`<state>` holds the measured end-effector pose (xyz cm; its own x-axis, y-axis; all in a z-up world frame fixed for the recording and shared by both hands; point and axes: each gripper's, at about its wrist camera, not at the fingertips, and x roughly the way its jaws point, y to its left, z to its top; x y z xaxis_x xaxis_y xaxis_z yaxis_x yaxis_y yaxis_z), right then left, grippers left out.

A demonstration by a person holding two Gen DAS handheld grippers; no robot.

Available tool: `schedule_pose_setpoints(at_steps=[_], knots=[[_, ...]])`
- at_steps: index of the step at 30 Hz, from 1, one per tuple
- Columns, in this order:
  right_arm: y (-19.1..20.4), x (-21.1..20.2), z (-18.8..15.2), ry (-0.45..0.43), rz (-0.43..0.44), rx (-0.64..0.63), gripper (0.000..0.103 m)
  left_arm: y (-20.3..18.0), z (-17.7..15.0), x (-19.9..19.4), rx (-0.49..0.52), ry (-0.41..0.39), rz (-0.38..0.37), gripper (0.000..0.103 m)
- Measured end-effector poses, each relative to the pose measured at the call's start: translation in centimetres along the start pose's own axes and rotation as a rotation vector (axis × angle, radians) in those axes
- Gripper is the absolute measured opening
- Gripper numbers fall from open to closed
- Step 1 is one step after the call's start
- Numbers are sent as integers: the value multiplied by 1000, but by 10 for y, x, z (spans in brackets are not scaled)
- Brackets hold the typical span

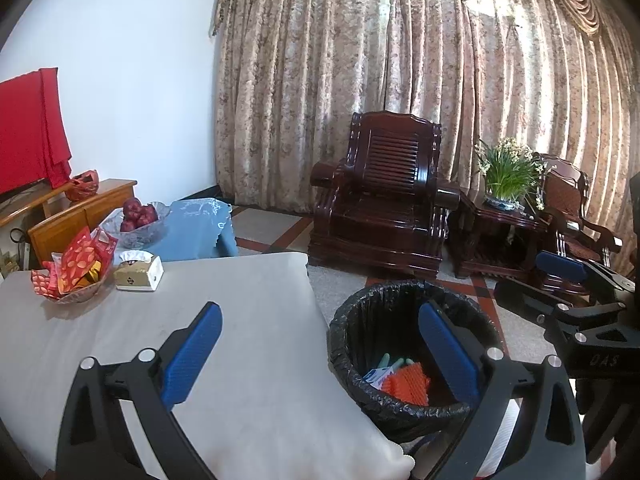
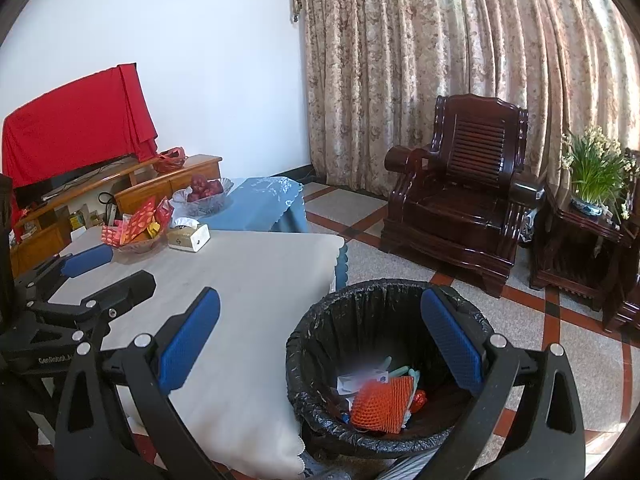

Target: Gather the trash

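A bin lined with a black bag (image 1: 404, 408) (image 2: 320, 360) stands on the floor beside the table's corner. Inside it lie an orange foam net (image 1: 406, 382) (image 2: 382, 402), a white packet (image 2: 360, 382) and other scraps. My left gripper (image 1: 322, 344) is open with nothing between its blue pads, held over the table edge and the bin. My right gripper (image 2: 320, 340) is open too, held above the bin. In the left wrist view the right gripper (image 1: 560, 280) shows at the right edge; in the right wrist view the left gripper (image 2: 104, 272) shows at the left.
The table under a white cloth (image 1: 240, 340) (image 2: 240, 300) carries a tissue box (image 1: 138, 272) (image 2: 188, 236), a glass dish of red packets (image 1: 76, 272) (image 2: 138, 234) and a bowl of red fruit (image 1: 138, 216) (image 2: 206, 194). A dark wooden armchair (image 1: 384, 192) (image 2: 460, 196) and a side table with a plant (image 1: 508, 184) (image 2: 592, 184) stand by the curtain.
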<state>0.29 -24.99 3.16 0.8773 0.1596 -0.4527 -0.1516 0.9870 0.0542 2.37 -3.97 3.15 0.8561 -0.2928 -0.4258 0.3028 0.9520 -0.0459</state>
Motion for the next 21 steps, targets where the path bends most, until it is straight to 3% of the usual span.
schedule_pose_setpoints(at_steps=[21], knots=[[-1, 1, 0, -3, 5, 0, 98, 1, 0, 1, -1, 4, -3, 97]])
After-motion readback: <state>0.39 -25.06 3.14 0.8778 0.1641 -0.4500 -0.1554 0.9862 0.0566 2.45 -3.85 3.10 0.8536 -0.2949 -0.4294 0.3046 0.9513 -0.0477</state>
